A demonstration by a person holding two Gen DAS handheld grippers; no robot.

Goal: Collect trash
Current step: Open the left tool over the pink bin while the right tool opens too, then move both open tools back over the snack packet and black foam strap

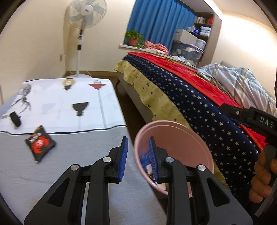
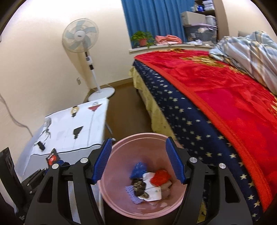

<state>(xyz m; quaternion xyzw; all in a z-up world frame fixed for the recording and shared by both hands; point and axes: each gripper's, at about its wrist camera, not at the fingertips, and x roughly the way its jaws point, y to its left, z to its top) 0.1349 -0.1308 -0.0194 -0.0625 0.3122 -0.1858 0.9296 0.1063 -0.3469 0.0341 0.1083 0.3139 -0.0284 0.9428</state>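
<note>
On the far left of the left wrist view a small black object [image 1: 15,119] lies on the table [image 1: 57,107], which is covered with a white printed cloth. Near the front edge sits a black and red snack packet [image 1: 40,143], lying flat and well apart from both grippers. A white standing fan [image 1: 86,12] is behind the table against the wall.

The left gripper [image 1: 138,159] hangs over the table's right edge with its blue pads spread apart and nothing between them — one finger over the table, the other over the pink bin [image 1: 195,143]. The bin stands on the floor between the table and the bed [image 1: 216,124].

The right gripper [image 2: 138,162] is right above the bin's mouth, jaws wide and empty. Inside the bin is a pile of trash [image 2: 148,183] — blue, red, white and dark scraps at the bottom.
</note>
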